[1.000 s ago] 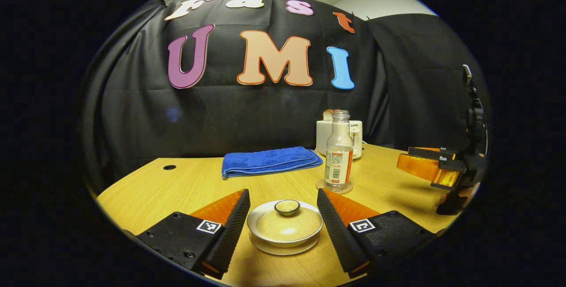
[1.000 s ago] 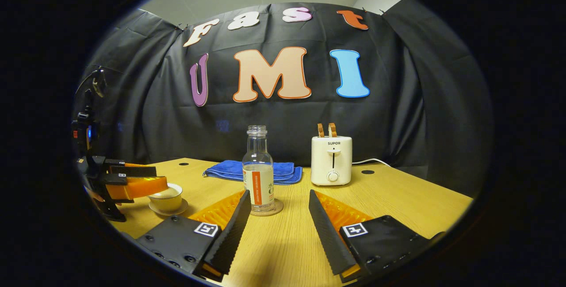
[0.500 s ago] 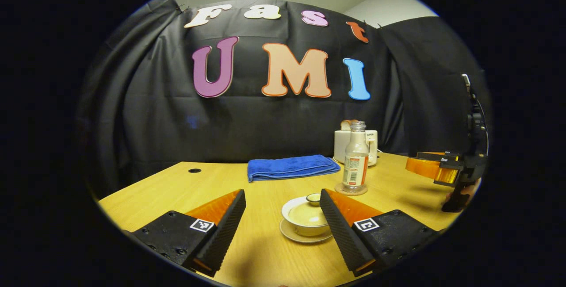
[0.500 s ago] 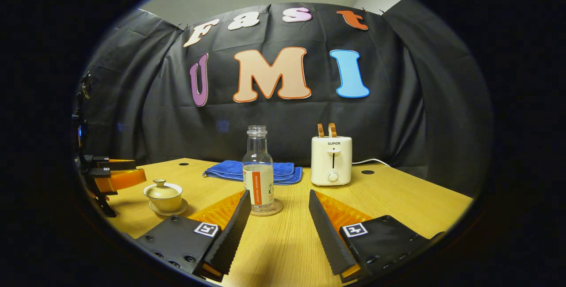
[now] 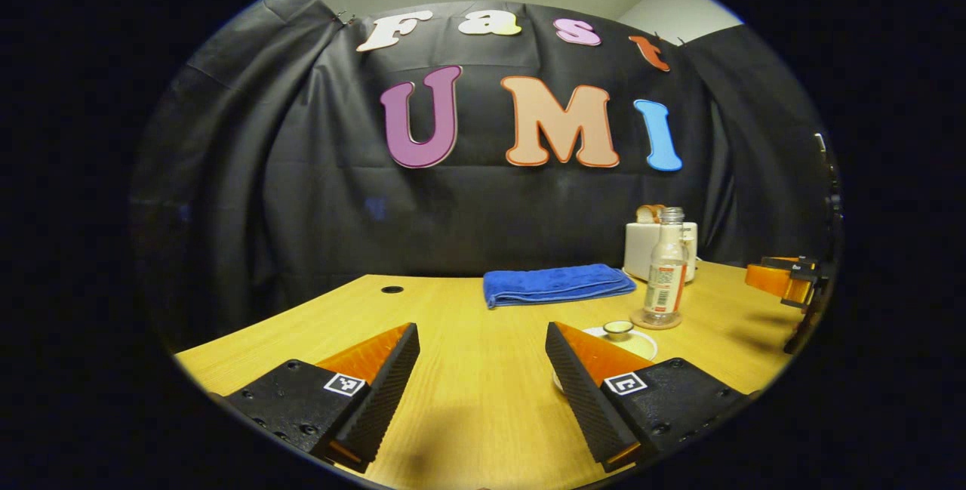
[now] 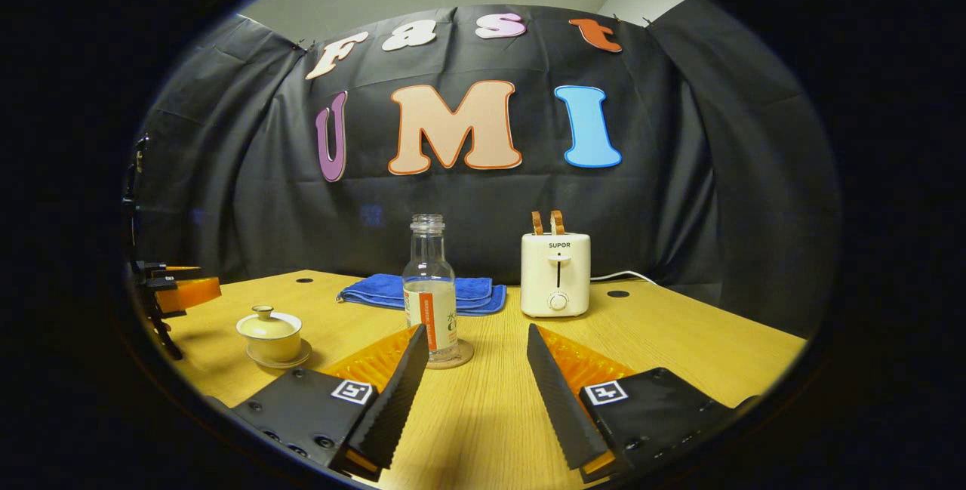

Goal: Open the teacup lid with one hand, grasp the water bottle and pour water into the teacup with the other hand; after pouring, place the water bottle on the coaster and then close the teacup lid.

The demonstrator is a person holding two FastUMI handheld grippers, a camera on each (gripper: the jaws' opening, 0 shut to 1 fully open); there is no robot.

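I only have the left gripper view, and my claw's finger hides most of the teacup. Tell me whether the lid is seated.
Observer: In the right gripper view the lid sits level on the teacup, which stands on its saucer.
Operator: Report the right claw.
Observer: The right claw is open. The water bottle stands on its coaster just ahead, ungripped.
Operator: Check my claw from there.
Observer: The left claw hangs apart from the teacup, to its left and higher.

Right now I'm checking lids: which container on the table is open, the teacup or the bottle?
The clear glass water bottle on its coaster: uncapped. The cream teacup has its lid on.
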